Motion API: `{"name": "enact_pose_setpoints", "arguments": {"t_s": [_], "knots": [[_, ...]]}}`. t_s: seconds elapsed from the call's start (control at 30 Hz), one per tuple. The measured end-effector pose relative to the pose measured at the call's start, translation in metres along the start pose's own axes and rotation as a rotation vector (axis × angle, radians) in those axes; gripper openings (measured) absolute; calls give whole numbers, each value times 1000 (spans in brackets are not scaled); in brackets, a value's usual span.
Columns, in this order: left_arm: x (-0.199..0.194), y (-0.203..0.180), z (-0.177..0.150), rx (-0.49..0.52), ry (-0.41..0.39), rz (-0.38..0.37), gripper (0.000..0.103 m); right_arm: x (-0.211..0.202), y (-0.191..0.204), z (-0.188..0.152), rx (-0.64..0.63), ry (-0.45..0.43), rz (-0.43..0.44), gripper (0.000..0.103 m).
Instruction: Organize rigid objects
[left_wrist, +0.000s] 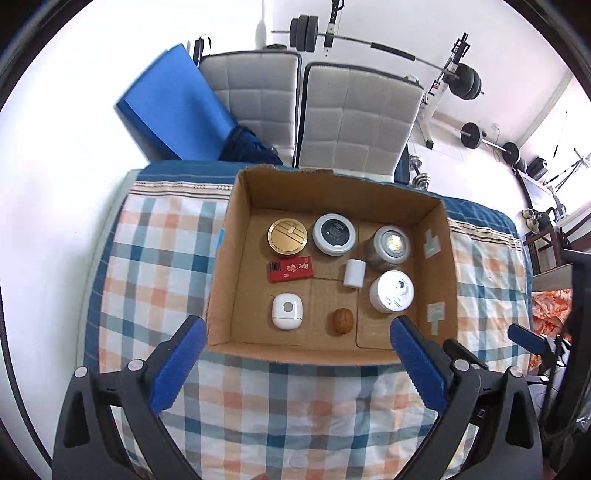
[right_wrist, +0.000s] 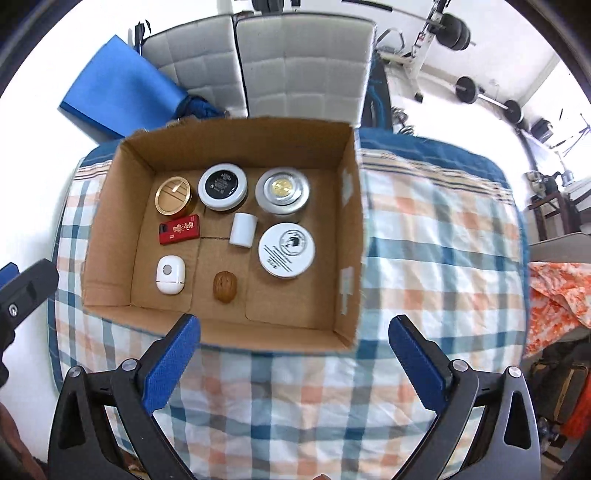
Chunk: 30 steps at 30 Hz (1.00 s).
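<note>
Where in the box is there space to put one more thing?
The bare floor of the cardboard box is along its near wall, in front of the walnut and the big white tin. The back row of three round tins, from the gold tin across, is crowded.

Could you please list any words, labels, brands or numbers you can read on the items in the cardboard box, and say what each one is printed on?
No text can be read.
Red box: gold decorative characters, too blurred to read.
White round tin: a dark emblem with lines of print around it, too small to read.
Black-lidded tin: faint lines of print, illegible.
Gold tin, silver tin, white cylinder, white device and walnut: no text visible.
</note>
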<state>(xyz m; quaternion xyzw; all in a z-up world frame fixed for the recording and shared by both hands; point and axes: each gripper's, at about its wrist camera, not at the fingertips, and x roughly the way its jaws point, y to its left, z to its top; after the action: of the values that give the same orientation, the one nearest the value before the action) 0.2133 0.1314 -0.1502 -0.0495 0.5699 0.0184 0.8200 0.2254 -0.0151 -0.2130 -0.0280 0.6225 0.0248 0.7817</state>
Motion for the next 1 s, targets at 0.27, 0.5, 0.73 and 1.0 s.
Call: {"name": "enact_pose_setpoints", "arguments": {"t_s": [0.27, 0.5, 0.73, 1.0], "knots": [[-58, -14, -25, 23, -41, -42, 102, -77, -16, -34, 19, -72, 26, 103], [-103, -23, -43, 48, -96, -41, 102, -134, -21, -62, 13, -157, 17, 103], [-132, -17, -54, 43, -153, -19, 102, -177, -20, -81, -1, -214, 24, 103], [-146, -9, -66, 28, -166, -3, 102, -205, -23, -90, 6, -256, 21, 103]]}}
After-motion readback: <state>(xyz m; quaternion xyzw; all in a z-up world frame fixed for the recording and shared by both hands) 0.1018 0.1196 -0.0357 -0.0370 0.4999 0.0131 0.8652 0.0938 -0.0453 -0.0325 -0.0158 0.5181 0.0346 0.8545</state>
